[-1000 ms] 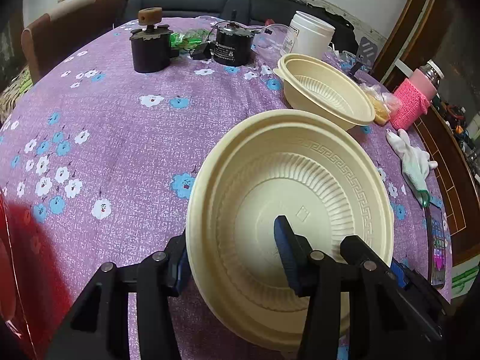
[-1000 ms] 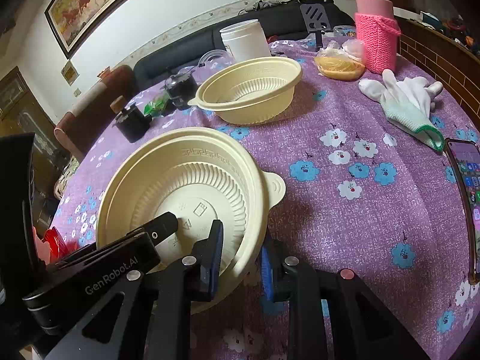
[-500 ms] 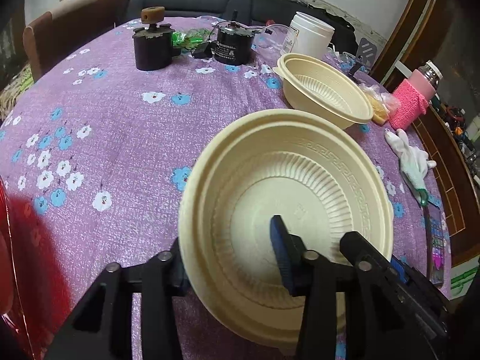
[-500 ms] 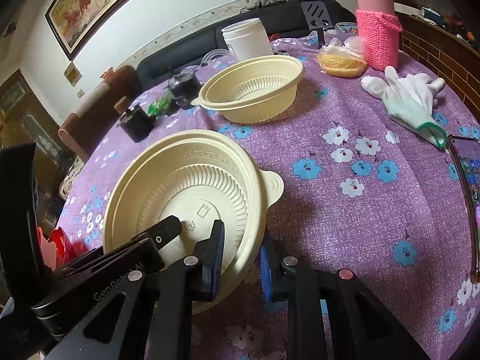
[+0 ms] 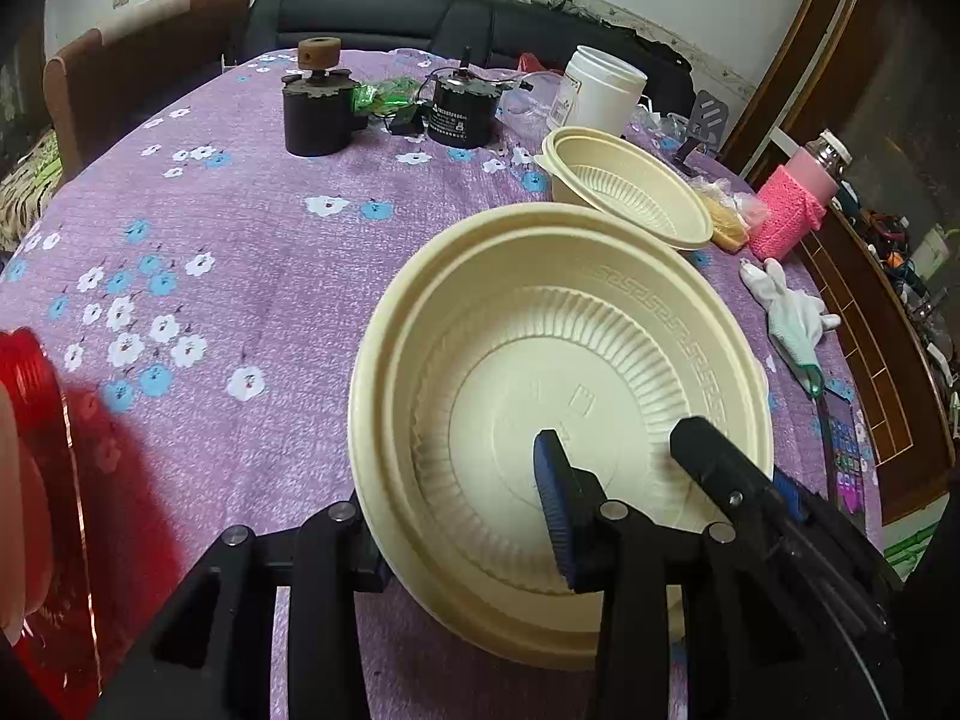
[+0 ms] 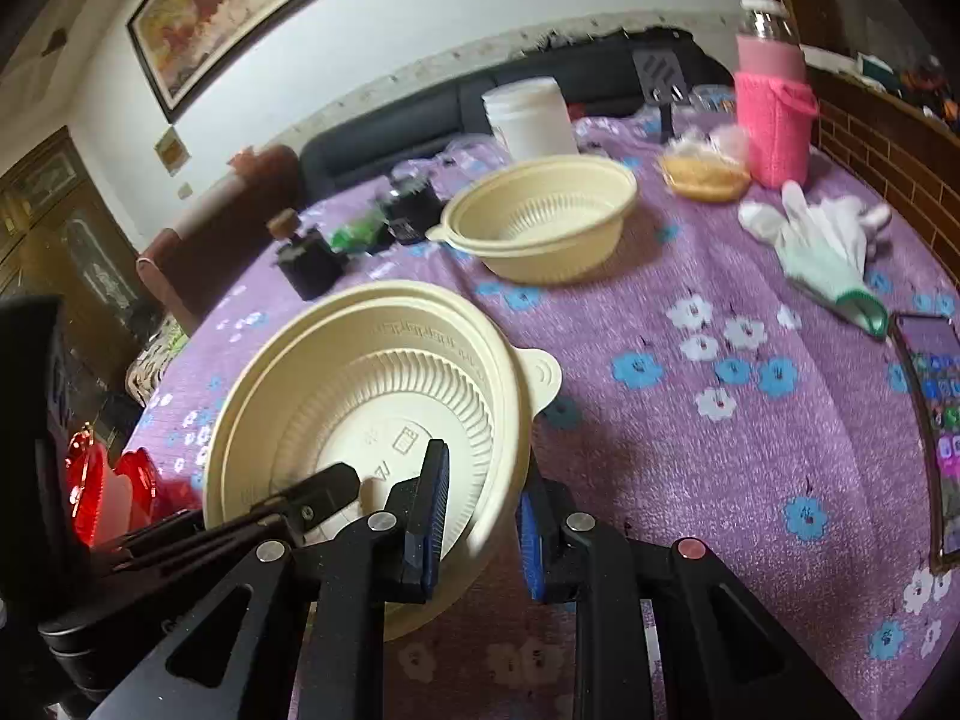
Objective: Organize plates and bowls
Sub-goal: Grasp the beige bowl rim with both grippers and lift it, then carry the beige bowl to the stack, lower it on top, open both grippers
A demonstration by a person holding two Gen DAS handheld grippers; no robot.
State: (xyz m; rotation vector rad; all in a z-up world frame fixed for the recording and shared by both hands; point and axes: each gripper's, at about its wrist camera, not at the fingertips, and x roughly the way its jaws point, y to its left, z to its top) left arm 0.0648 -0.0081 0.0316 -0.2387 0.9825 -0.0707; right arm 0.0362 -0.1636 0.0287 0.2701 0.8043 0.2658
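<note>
A stack of cream plastic bowls (image 5: 558,360) is held tilted just above the purple flowered tablecloth (image 5: 228,228). My left gripper (image 5: 462,516) is shut on its near rim, one finger inside and one outside. My right gripper (image 6: 480,510) is shut on the right rim of the same stack (image 6: 372,384); its finger also shows inside the bowl in the left wrist view (image 5: 708,450). A second cream bowl (image 5: 630,192) stands farther back on the table, also in the right wrist view (image 6: 540,222).
Two dark jars (image 5: 315,108), a white tub (image 5: 600,96), a pink-sleeved bottle (image 6: 774,114), a bag of food (image 6: 705,174), white gloves (image 6: 822,246) and a phone (image 6: 936,420) lie on the table. A red object (image 5: 36,438) is at the left edge.
The bowl stack has lifted and tilted a little, and both grippers have moved with it toward the far bowl. Both grips are unchanged.
</note>
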